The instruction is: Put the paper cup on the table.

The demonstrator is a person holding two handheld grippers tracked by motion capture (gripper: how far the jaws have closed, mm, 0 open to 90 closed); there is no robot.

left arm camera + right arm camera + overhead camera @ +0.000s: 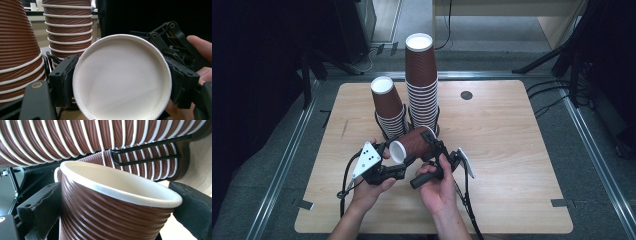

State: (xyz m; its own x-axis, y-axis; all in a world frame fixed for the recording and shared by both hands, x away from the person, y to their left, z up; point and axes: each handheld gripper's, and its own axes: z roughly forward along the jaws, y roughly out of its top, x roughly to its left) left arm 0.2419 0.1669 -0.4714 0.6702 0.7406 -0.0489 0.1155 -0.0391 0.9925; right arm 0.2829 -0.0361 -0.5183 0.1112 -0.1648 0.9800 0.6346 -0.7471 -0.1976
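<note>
The left claw [398,159] is spread around the rim end of a single ribbed brown cup [412,143], its jaws flanking the rim; whether they touch is unclear. The cup lies sideways above the worktop [512,150], just before two inverted cup stacks [421,80]. The right claw [435,146] pinches its body. Squeezing harder would likely crush the thin paper wall; an early release could let the cup fall or knock the stacks.
</note>
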